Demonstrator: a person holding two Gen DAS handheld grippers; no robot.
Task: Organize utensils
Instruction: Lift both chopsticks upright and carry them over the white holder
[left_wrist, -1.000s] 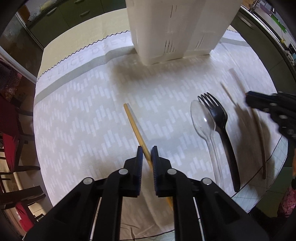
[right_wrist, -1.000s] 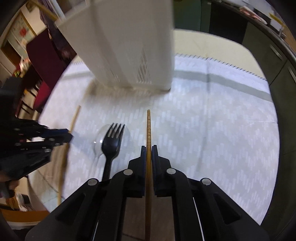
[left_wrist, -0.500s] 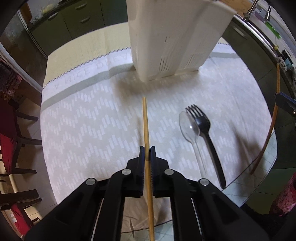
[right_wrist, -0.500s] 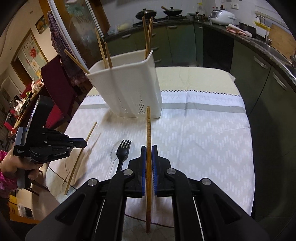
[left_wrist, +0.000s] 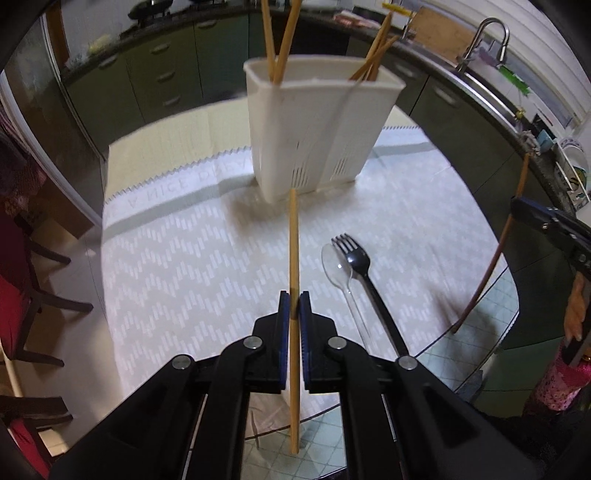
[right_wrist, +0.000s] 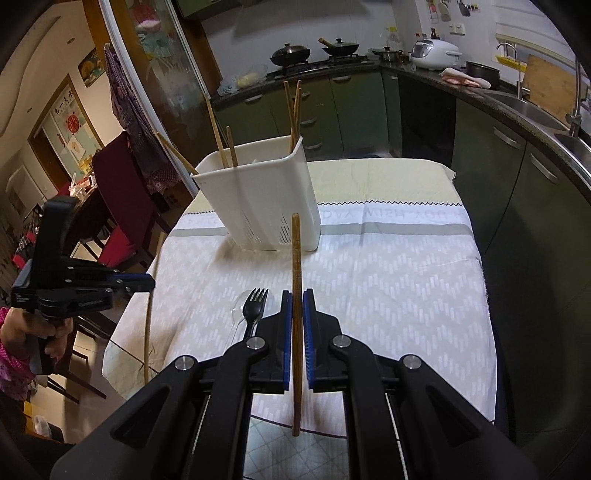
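Note:
My left gripper (left_wrist: 294, 295) is shut on a light bamboo chopstick (left_wrist: 293, 251), held in the air above the table and pointing at the white utensil holder (left_wrist: 317, 136). My right gripper (right_wrist: 296, 293) is shut on a darker brown chopstick (right_wrist: 296, 254), also lifted and pointing at the holder (right_wrist: 266, 199). The holder has several chopsticks standing in it. A black plastic fork (left_wrist: 364, 280) and a clear plastic spoon (left_wrist: 341, 273) lie side by side on the tablecloth. Each gripper shows in the other's view, the right one (left_wrist: 517, 206) and the left one (right_wrist: 149, 282).
The table carries a white patterned cloth (right_wrist: 406, 280) and its near edge lies under both grippers. Dark chairs with red cushions (left_wrist: 22, 280) stand to the left. Green kitchen cabinets (right_wrist: 498, 155) and a counter with a sink run along the back and right.
Both grippers have risen from the tabletop with their chopsticks and pulled back, so the whole holder now shows. The left chopstick has swung from slanted to straight ahead.

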